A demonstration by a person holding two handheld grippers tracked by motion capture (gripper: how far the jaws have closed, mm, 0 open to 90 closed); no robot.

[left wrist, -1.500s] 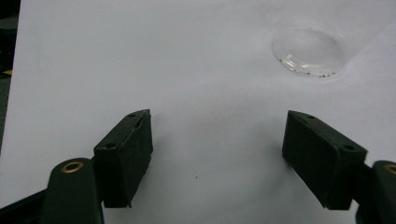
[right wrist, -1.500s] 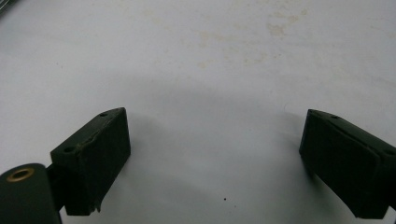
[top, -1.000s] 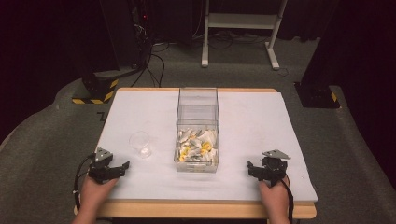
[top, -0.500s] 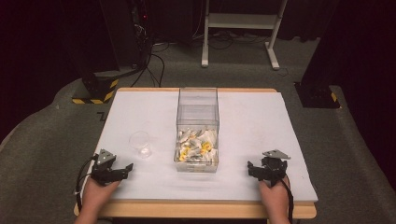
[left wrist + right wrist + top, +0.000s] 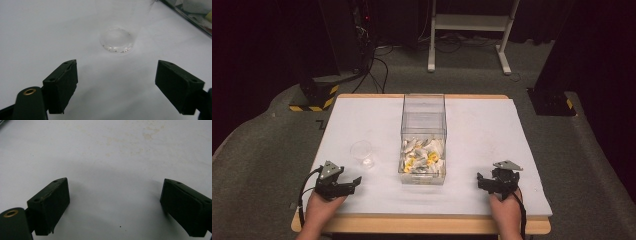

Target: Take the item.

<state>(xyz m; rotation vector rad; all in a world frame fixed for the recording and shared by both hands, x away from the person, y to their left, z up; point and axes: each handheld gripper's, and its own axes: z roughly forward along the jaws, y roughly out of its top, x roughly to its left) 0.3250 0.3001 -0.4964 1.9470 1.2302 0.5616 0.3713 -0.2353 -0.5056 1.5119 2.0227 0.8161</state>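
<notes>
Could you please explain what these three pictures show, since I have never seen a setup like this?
A person sits at a white table with a hand-held two-jaw tool in each hand. The high view looks down from above: the left tool and right tool rest near the front edge. The other two pictures come from cameras riding on each tool, looking along its black jaws. Both tools are open and hold nothing. On the table stand a clear plastic cup, just ahead of the left tool, and a clear box with white and yellow pieces inside.
</notes>
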